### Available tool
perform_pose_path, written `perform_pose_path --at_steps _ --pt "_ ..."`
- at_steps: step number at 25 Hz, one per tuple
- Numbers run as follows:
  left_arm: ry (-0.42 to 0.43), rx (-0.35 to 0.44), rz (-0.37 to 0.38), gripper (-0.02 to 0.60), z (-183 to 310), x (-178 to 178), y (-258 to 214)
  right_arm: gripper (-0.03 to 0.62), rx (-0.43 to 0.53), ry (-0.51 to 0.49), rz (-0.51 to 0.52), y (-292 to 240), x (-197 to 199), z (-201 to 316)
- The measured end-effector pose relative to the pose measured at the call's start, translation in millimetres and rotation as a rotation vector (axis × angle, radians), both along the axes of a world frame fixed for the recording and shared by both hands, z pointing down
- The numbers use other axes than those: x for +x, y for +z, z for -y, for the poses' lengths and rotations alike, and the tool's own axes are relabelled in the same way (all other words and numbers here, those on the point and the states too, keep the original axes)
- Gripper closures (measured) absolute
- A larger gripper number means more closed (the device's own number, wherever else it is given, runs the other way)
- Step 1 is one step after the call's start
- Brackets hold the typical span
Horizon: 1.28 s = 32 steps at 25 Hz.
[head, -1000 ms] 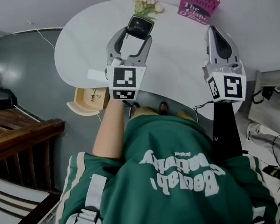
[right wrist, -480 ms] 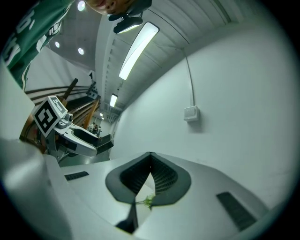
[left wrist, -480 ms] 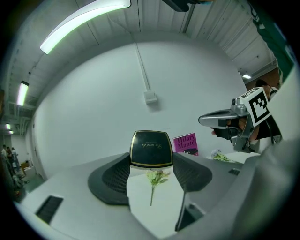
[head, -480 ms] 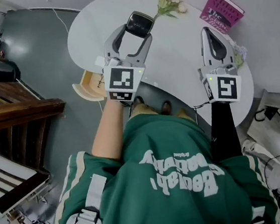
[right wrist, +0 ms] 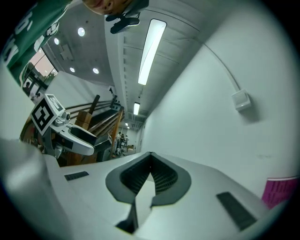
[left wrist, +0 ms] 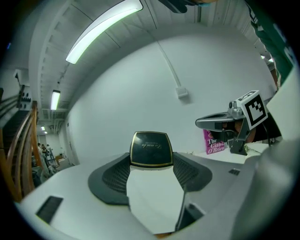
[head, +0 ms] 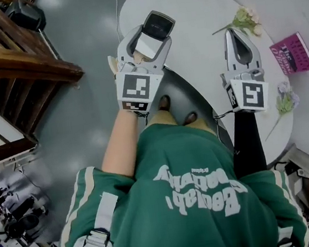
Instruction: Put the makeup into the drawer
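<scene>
The makeup is a black compact with a thin gold rim, also seen end-on in the left gripper view. My left gripper is shut on it at the fingertips, held in the air above the left edge of the white table. A sliver of the pale wooden drawer shows beside the left gripper; the rest is hidden behind it. My right gripper is shut and empty, hovering above the table further right.
Flowers and a pink book lie on the table's far side, with another flower sprig near its right end. Dark wooden furniture stands on the grey floor to the left.
The view has swung left, so the table and book now sit further right. The drawer has slipped behind the left gripper. Both grippers keep their grip states.
</scene>
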State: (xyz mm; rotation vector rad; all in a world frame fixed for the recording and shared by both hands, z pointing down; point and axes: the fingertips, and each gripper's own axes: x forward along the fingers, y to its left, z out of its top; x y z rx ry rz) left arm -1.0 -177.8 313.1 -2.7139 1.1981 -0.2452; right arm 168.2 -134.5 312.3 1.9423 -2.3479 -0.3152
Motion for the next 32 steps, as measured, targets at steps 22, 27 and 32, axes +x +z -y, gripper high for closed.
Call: perform_pose_path --at_steps 22,27,32 --pt "-0.231 -0.356 0.104 0.267 23 -172 147 0.585 -0.117 -0.257 0.054 25 -154 73" --pt "-0.206 -0.537 0.183 0.267 28 -171 236 0.585 -0.143 -0.231 0.041 32 -149 77" --pt "-0.182 -0.693 0.269 0.268 29 -166 320 0.585 -0.177 -0.218 0.024 47 -146 78"
